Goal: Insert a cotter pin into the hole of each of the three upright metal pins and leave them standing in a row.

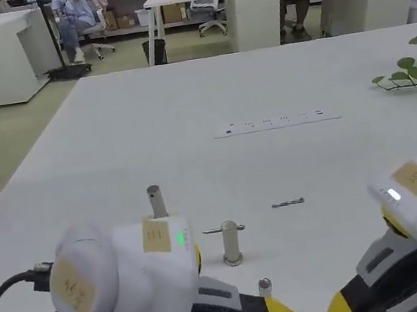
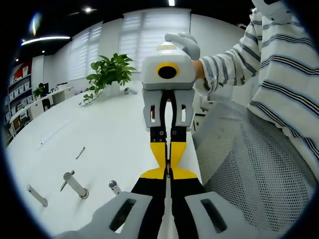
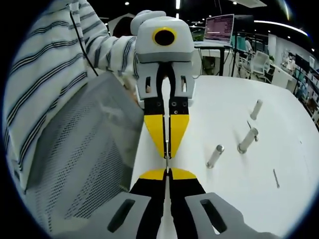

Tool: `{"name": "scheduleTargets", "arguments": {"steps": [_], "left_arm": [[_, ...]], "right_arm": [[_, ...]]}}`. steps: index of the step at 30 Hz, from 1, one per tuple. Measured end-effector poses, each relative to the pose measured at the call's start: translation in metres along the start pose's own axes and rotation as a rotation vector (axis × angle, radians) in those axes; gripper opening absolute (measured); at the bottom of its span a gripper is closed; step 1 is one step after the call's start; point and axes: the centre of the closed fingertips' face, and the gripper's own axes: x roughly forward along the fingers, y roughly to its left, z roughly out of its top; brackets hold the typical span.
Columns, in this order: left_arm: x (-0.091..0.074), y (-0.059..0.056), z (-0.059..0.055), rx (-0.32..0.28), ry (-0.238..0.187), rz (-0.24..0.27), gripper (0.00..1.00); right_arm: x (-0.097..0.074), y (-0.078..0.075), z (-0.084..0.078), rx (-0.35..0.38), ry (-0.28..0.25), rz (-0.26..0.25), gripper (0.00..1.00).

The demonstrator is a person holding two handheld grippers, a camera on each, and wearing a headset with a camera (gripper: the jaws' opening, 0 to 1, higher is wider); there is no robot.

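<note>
Three metal pins stood upright on the white worktop (image 1: 275,77), in a slanted row that ran from far left to near right in the head view. The far pin (image 1: 155,200) stood alone at the back. The middle pin (image 1: 231,243) carried a cotter pin (image 1: 223,229) across its top, and this one stuck out on both sides. The near pin (image 1: 265,285) stood just behind the yellow finger tips, and its lower part was hidden by them. A loose cotter pin (image 1: 287,203) lay flat on the worktop to the right of the middle pin, apart from it.

Both grippers were low at the near edge of the worktop and pointed at each other. The left gripper (image 2: 168,175) had its fingers pressed together with nothing between them. The right gripper (image 3: 168,174) had its fingers closed in the same way, also holding nothing. The yellow tips of the two grippers met point to point, near the near pin but not touching it.

In the left gripper view a gloved hand (image 2: 183,43) with a striped sleeve (image 2: 279,74) held the right gripper, and a green plant (image 2: 109,69) stood far on the worktop
</note>
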Motion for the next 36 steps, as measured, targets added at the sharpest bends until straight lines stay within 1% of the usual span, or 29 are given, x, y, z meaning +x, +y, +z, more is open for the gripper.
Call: {"name": "scheduleTargets", "arguments": {"steps": [2, 4, 8, 11, 17, 23, 29, 36], "left_arm": [[0.0, -0.001, 0.0, -0.008, 0.0, 0.0, 0.0], [-0.001, 0.0, -0.002, 0.003, 0.014, 0.003, 0.0], [-0.001, 0.001, -0.004, 0.003, 0.023, 0.007, 0.0], [-0.002, 0.002, -0.007, 0.007, 0.039, 0.011, 0.0], [-0.003, 0.003, -0.008, 0.015, 0.039, 0.025, 0.0], [-0.003, 0.003, -0.009, 0.022, 0.037, 0.035, 0.0], [0.0, 0.002, -0.011, 0.035, 0.047, 0.035, 0.0], [0.003, 0.001, -0.011, 0.042, 0.047, 0.034, 0.0]], "right_arm": [[0.001, 0.0, 0.0, -0.007, 0.006, 0.008, 0.04], [0.002, 0.0, 0.001, -0.009, 0.006, 0.014, 0.04], [0.004, -0.001, 0.001, -0.009, 0.014, 0.026, 0.04], [0.003, -0.001, 0.002, -0.012, 0.017, 0.035, 0.04], [0.003, -0.001, 0.005, -0.036, 0.05, 0.051, 0.03], [-0.001, -0.001, 0.007, -0.047, 0.055, 0.055, 0.04], [-0.002, 0.0, 0.01, -0.024, 0.048, 0.055, 0.04], [-0.003, 0.001, 0.01, -0.007, 0.058, 0.057, 0.04]]}}
